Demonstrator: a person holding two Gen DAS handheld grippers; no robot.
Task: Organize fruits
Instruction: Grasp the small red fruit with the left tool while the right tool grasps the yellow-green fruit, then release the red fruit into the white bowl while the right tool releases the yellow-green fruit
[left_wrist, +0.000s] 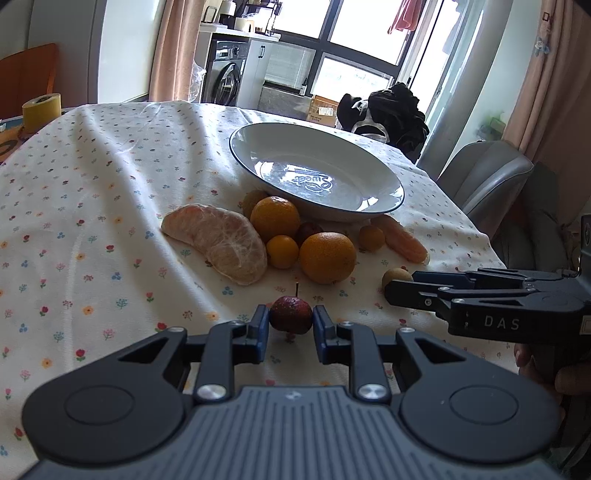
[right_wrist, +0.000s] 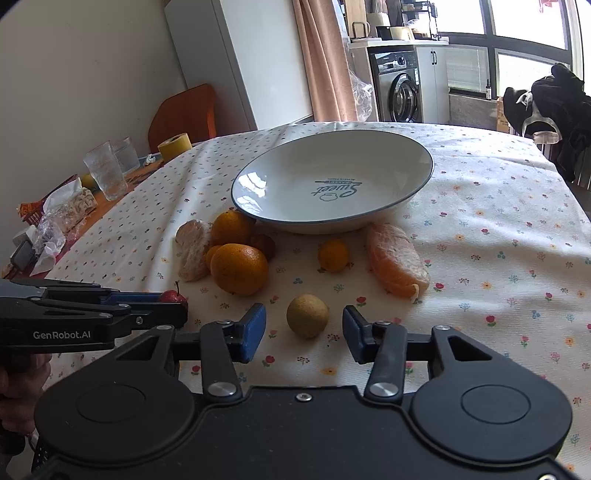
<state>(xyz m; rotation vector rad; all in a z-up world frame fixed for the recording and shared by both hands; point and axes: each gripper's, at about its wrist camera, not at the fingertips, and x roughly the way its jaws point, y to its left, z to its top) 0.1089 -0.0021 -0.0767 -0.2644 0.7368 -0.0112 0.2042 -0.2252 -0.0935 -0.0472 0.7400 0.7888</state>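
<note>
Because the small red fruit (left_wrist: 290, 315) is light, round and thin-skinned, it calls for gentle pressure across its widest part; the left tongs (left_wrist: 290, 325) bracket it closely, pads apparently touching its sides, low over the desk (left_wrist: 92, 184). The right tongs (right_wrist: 303, 332) stand wide around a firm yellow-brown fruit (right_wrist: 307, 315), not touching. At 12 o'clock the empty plate (right_wrist: 406, 155) waits; oranges (right_wrist: 239, 268) and soft peeled segments (right_wrist: 397, 260) crowd the path.
</note>
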